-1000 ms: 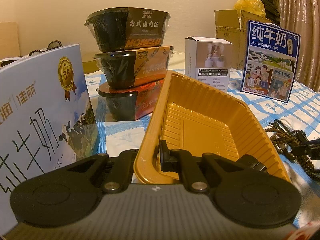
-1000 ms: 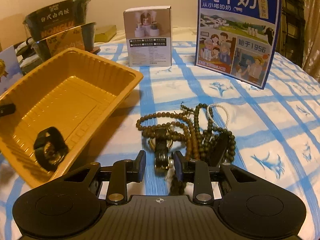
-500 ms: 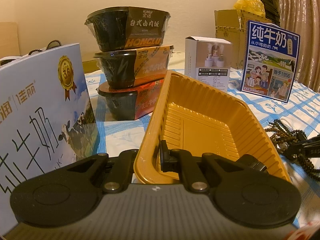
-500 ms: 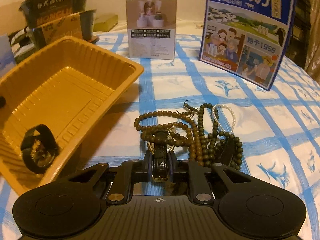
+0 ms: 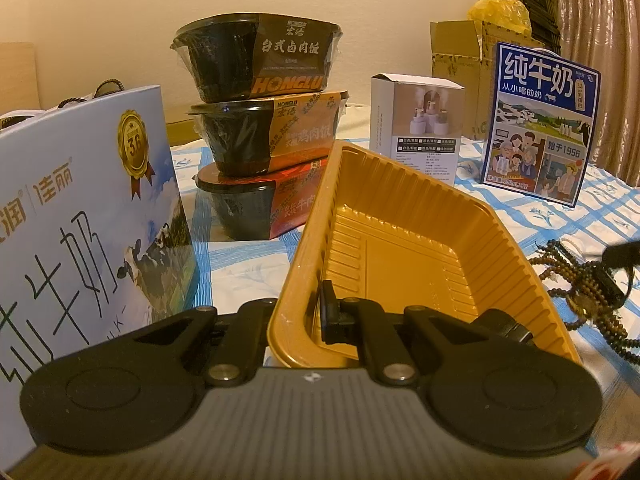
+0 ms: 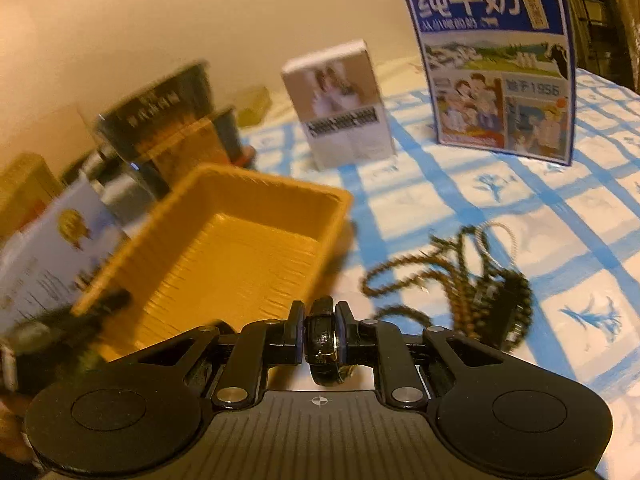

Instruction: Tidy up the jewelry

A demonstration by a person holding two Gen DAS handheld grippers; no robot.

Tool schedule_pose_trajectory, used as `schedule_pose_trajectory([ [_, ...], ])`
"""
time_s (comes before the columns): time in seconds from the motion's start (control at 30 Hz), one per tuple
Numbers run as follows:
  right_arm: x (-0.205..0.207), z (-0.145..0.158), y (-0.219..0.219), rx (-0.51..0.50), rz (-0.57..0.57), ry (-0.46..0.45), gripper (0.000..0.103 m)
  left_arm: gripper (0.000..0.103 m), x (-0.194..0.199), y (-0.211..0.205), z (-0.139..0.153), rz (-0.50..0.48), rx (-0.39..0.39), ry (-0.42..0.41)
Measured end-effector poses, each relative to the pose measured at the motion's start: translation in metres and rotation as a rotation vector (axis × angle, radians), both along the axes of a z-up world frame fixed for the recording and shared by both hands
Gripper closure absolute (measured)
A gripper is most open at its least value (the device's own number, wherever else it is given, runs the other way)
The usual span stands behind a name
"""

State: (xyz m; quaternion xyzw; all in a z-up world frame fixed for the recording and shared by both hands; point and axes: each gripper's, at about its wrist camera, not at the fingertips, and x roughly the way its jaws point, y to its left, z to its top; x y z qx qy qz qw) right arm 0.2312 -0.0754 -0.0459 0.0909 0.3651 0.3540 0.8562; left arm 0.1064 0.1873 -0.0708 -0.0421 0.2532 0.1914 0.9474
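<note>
My left gripper (image 5: 298, 316) is shut on the near left rim of the yellow plastic tray (image 5: 400, 240) and holds it tilted. A black watch (image 5: 506, 326) lies in the tray's near right corner, partly hidden. My right gripper (image 6: 319, 326) is shut on a second black watch (image 6: 322, 340) with a gold case, lifted off the cloth beside the tray (image 6: 248, 248). A heap of brown bead strings (image 6: 452, 280) and a white bead bracelet (image 6: 504, 236) lies on the cloth; it also shows in the left wrist view (image 5: 576, 280).
A stack of three instant rice bowls (image 5: 264, 132) stands behind the tray. A white milk box (image 5: 80, 208) stands at the left, a small white carton (image 5: 416, 132) and a blue milk carton (image 5: 540, 124) at the back. The cloth (image 6: 560, 200) is blue-checked.
My right gripper closed on the black watch in the bead heap, lifted it and swung left toward the tray; its view is blurred. The left gripper and tray have not moved.
</note>
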Motion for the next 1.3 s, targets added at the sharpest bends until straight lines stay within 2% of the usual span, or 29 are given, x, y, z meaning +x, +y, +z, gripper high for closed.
schedule_pose_trajectory([
  [0.27,0.002,-0.002,0.038,0.086,0.060,-0.017,0.087,0.095,0.000,0.000,0.000,-0.001,0.001,0.001],
  [0.43,0.004,-0.020,0.062,0.024,0.085,-0.056,0.087,0.095,0.000,-0.001,0.001,-0.005,0.002,0.001],
  [0.63,-0.003,-0.032,0.066,-0.033,0.098,-0.113,0.087,0.095,0.000,-0.002,0.002,-0.005,0.003,0.000],
  [0.93,-0.028,-0.034,0.022,-0.018,0.020,-0.068,0.078,0.095,0.001,-0.002,0.002,-0.002,0.004,0.003],
  [1.3,-0.032,-0.046,-0.051,-0.136,-0.203,-0.020,0.078,0.095,0.001,-0.002,0.002,-0.002,0.008,0.003],
])
